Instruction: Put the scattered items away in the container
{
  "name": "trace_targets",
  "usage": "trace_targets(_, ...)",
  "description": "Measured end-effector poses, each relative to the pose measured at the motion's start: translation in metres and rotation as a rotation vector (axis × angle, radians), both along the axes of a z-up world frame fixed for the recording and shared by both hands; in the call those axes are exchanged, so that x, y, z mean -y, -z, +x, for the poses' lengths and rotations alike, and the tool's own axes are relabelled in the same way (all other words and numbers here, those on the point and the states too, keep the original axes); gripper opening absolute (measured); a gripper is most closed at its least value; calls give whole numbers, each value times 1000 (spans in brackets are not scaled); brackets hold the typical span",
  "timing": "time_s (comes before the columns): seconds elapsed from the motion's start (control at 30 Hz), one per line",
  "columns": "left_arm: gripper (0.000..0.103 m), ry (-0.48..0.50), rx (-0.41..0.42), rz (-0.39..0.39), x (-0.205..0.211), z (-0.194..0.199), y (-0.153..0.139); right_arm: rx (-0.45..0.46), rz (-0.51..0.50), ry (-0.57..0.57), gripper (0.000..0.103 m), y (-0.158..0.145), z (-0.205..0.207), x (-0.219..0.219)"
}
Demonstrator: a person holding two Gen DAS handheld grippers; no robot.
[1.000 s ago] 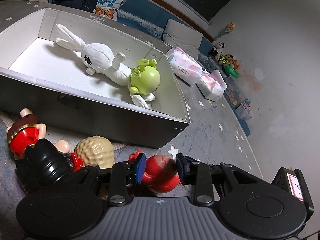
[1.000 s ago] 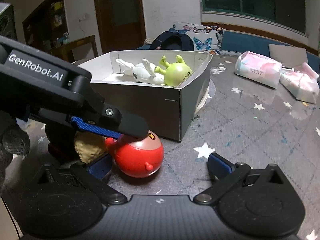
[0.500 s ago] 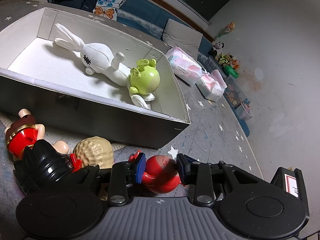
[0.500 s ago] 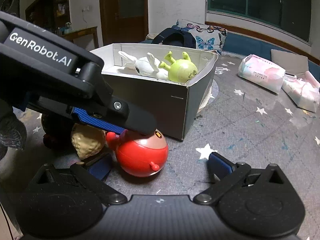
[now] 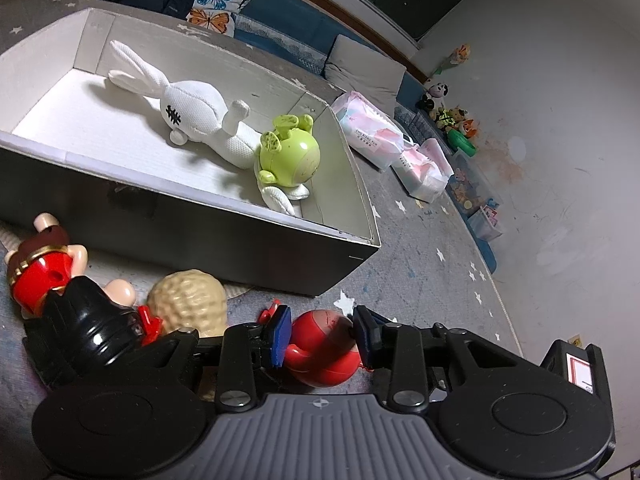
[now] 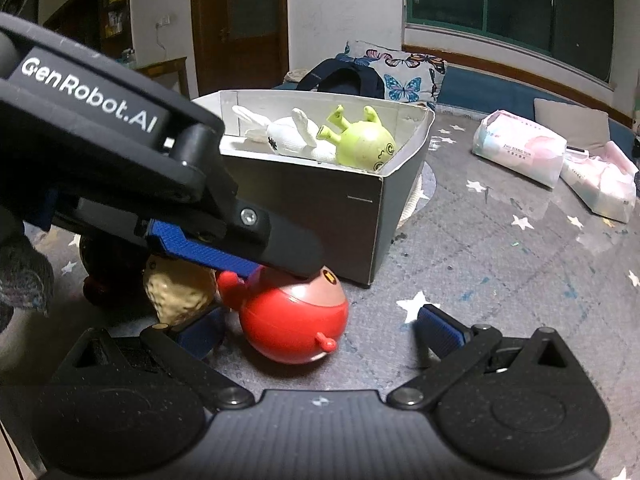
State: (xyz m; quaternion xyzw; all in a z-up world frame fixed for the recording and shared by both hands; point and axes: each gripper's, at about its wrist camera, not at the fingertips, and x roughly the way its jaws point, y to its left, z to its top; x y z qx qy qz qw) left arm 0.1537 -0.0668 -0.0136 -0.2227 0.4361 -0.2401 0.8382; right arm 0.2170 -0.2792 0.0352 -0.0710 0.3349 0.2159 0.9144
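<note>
Left gripper (image 5: pixel 320 334), bottom centre of the left wrist view, is closed onto the round red toy (image 5: pixel 320 350), pads touching both sides; toy sits on the grey star rug (image 5: pixel 420 264) by the box (image 5: pixel 240 244) corner. Right gripper (image 6: pixel 320 326) is spread wide, holding nothing, toy between its fingers. White rabbit (image 5: pixel 192 112) and green toy (image 5: pixel 290 156) lie inside the box. Beige ball (image 5: pixel 186 306) and red-and-black figure (image 5: pixel 44 272) lower left, outside.

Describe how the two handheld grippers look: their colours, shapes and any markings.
Both are black plastic. The left gripper has two linkage fingers with blue ribbed pads, silver screws, round discs on a grey ribbed body, and white "GenRobot.AI" lettering on its side. The right gripper has the same build, with blue pads. No cables or sleeves show.
</note>
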Motion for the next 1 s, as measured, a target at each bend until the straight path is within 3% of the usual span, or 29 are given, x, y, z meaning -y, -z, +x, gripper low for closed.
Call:
trace_targets(0.33, 37, -1, -13, -6, -2, 0, -1, -8, 15, -26, 103, -2, -4, 0)
trace_targets(0.63, 37, -1, -20, -14, -3, 0, -1, -20, 63, -56, 92, -6, -12, 1)
trace_targets(1.0, 35, -1, -26, -17, -3, 2, -1, -26, 132, -58, 65, -9, -12, 8)
